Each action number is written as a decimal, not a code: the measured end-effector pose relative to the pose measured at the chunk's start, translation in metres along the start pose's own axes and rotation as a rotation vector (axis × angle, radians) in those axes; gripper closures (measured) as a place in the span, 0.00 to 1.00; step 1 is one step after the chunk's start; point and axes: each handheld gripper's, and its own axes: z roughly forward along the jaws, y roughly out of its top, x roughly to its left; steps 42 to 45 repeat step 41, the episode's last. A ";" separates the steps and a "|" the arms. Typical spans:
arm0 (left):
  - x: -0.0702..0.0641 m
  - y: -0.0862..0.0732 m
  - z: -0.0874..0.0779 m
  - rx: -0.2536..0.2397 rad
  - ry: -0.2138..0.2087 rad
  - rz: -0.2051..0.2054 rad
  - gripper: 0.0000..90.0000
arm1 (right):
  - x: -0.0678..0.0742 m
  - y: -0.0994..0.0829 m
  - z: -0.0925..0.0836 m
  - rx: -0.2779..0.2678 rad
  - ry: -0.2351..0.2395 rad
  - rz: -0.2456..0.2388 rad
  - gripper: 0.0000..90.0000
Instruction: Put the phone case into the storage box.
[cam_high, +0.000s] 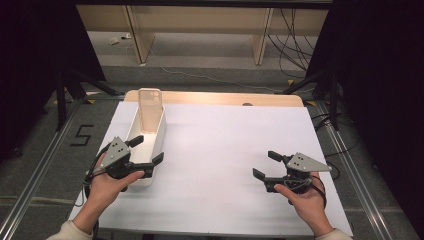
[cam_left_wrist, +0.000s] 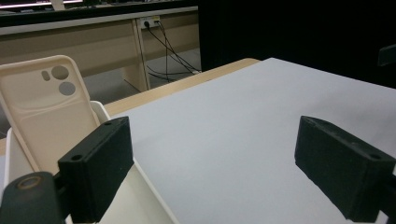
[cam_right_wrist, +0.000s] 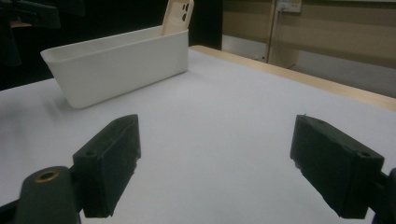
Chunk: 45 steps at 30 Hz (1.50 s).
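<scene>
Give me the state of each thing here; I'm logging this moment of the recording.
Phone case: upright, leaning at the far end inside the bin.
Bin: standing open-topped on the white table.
Left gripper: open, jaws straddling the bin's near wall.
Right gripper: open, holding nothing, over bare table.

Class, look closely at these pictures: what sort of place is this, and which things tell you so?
Probably a lab recording bench: a white-covered table, a numbered floor mark beside floor rails, loose cables under plain desks, and a phone case in a white bin.

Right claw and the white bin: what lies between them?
Nothing: in the high view, bare white table sheet runs from the right claw to the white bin.
</scene>
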 end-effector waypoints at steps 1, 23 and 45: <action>-0.001 -0.001 -0.001 0.002 -0.001 -0.001 0.12 | 0.000 0.000 0.000 0.001 0.000 0.001 0.19; -0.013 -0.011 0.002 0.029 -0.013 0.020 0.12 | -0.002 -0.001 0.000 -0.002 -0.003 -0.005 0.19; -0.012 -0.012 0.003 0.013 -0.004 0.013 0.15 | -0.003 -0.001 0.000 -0.018 0.001 0.001 0.19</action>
